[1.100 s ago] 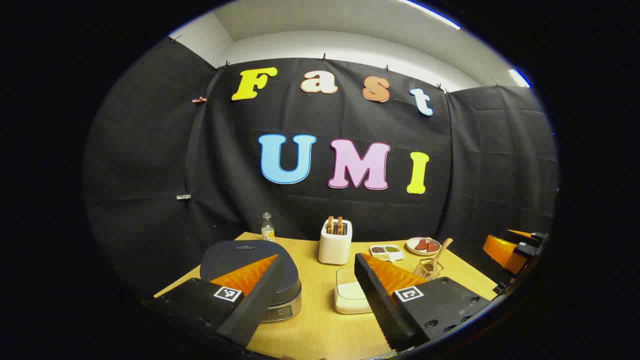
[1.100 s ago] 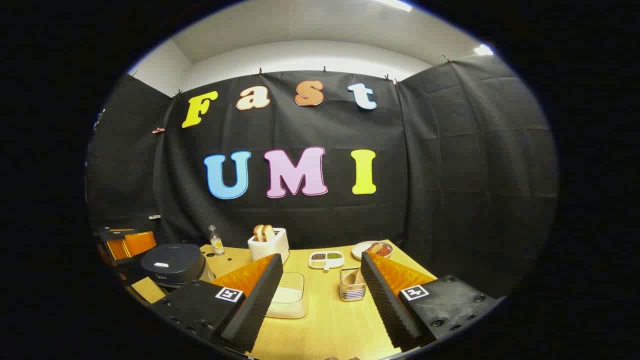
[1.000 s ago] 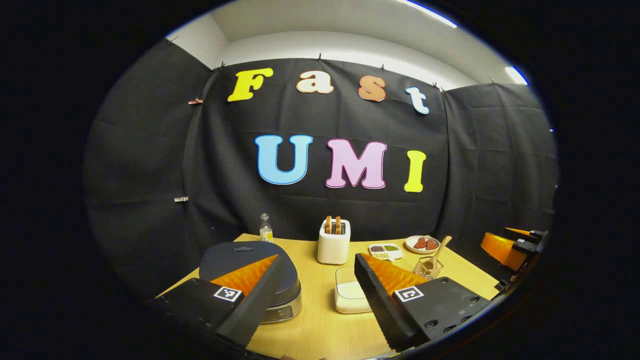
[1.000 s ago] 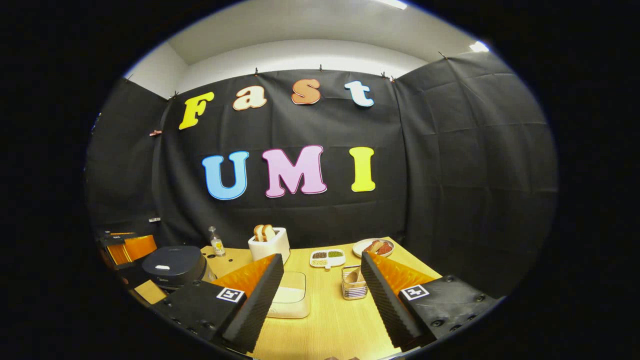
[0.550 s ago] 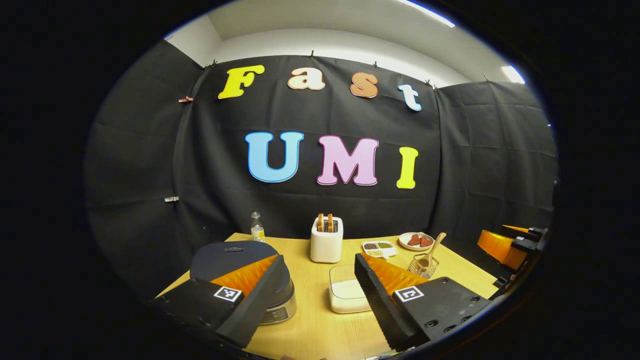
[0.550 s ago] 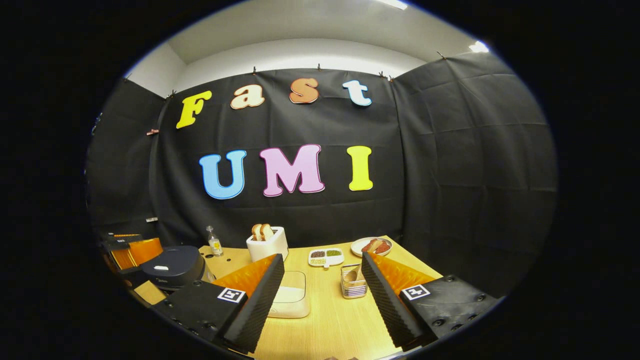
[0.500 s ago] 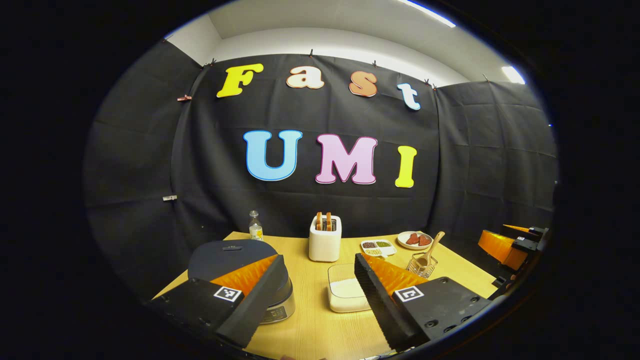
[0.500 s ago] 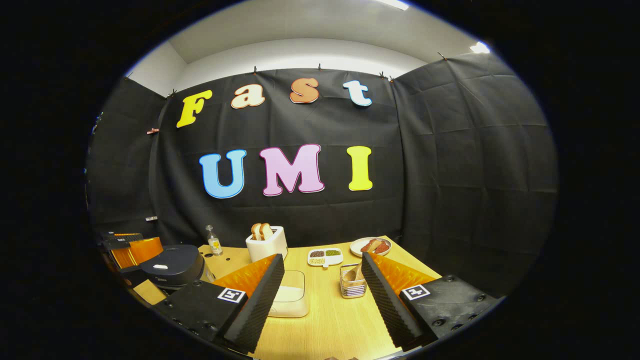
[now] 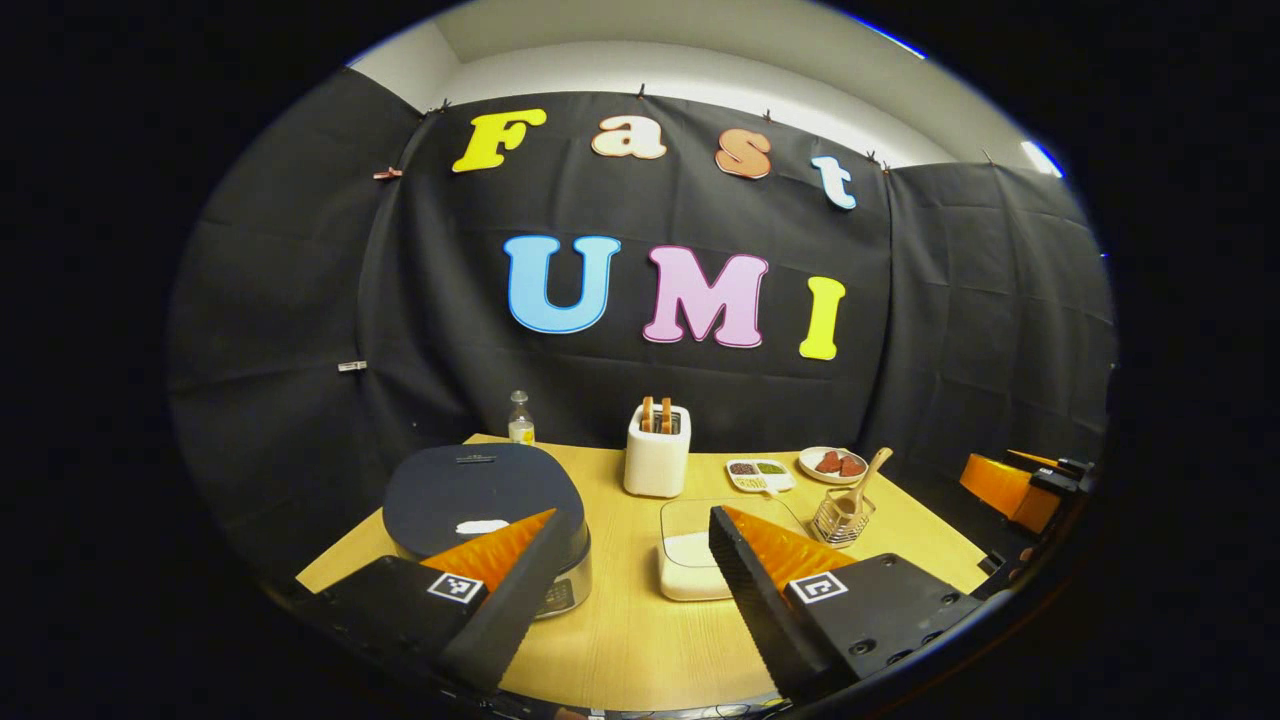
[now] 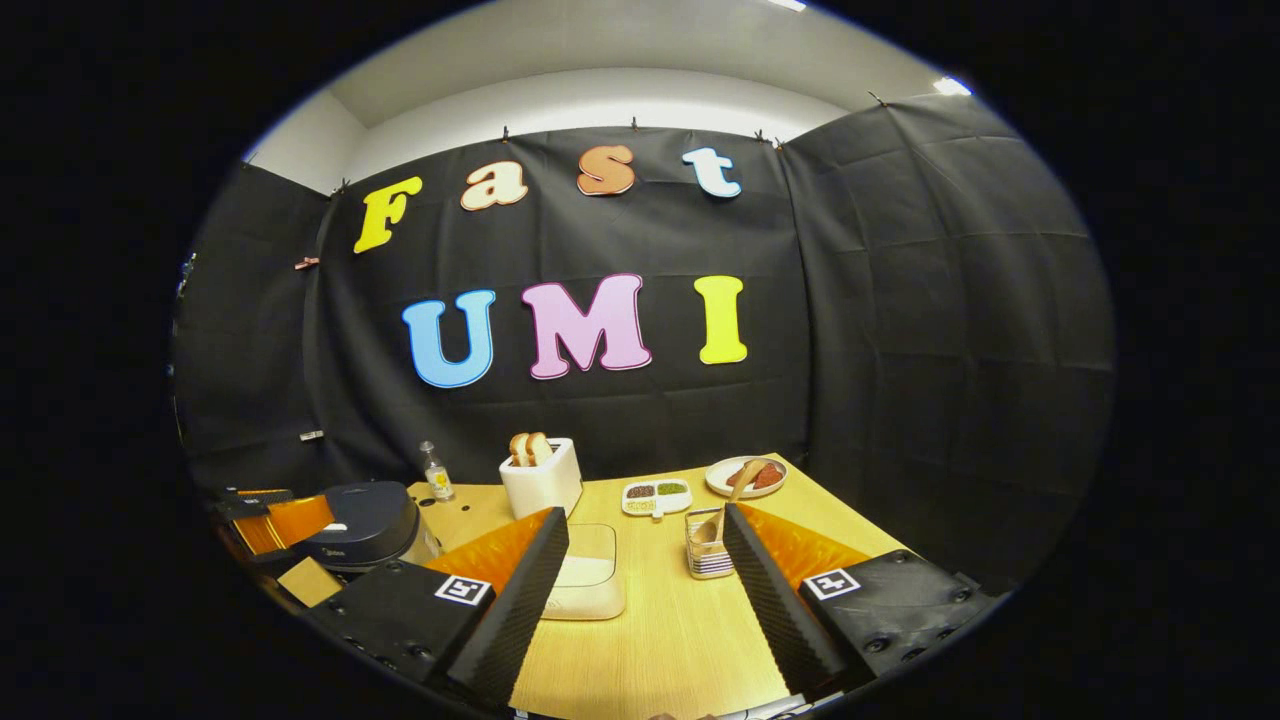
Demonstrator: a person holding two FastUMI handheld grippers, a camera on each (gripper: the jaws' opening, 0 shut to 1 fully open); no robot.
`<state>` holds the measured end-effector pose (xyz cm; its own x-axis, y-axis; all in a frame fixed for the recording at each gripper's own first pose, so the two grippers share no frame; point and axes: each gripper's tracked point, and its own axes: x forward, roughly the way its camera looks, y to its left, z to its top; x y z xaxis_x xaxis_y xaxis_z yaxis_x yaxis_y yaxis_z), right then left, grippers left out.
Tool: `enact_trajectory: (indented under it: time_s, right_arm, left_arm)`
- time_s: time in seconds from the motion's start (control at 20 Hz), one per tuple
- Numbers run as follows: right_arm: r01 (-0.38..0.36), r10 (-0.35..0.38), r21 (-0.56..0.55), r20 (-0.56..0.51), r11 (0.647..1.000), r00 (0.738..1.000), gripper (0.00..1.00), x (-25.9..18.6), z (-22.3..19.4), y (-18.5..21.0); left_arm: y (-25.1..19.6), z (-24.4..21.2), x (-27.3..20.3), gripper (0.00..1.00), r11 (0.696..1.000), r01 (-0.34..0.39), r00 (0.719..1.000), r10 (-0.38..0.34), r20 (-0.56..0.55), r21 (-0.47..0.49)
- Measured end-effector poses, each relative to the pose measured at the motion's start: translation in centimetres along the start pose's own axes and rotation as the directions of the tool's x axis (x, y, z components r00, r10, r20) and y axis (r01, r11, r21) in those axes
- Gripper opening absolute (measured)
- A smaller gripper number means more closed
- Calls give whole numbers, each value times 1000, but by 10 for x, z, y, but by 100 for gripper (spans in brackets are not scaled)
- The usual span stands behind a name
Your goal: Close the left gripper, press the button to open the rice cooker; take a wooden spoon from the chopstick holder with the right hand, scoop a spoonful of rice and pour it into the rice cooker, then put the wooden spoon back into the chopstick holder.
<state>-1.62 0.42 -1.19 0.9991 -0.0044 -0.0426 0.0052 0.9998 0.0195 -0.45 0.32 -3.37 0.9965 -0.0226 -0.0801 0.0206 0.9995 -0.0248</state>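
rice cooker (image 9: 478, 492): lid down, lid writing too small to read
wooden spoon (image 9: 862, 484): in chopstick holder (image 9: 838, 518)
left gripper (image 9: 628, 565): jaws apart, empty
right gripper (image 10: 645, 570): jaws apart, empty

Rice cooker (image 9: 478, 492): dark lid shut, table's left side. Wooden spoon (image 9: 862, 488): leaning, bowl down, in wire chopstick holder (image 9: 838, 520) at right. Rice in white container (image 9: 690, 560), centre.
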Motion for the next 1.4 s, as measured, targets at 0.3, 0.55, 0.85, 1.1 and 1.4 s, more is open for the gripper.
enact_trajectory:
  time_s: [0.3,0.55,0.85,1.1,1.4]
  right_arm:
    - [-21,20,-16,-18,1000,1000,97,-2,-6,9]
    - [-57,57,-43,-2,997,998,97,-10,2,21]
    - [-38,37,-45,-22,998,999,97,-12,-4,13]
    - [-2,0,-47,-49,999,999,97,-16,-10,-2]
    - [78,-81,-47,-73,996,994,97,-21,-13,-36]
  left_arm:
    - [40,16,6,95,998,-56,998,56,15,-25]
    - [70,25,25,70,997,-21,999,19,-32,-69]
    - [110,22,50,17,998,-31,994,25,-106,-59]
    - [135,-14,75,6,994,-49,973,26,-227,-97]
    - [134,-45,94,6,987,-14,950,-37,-309,-162]
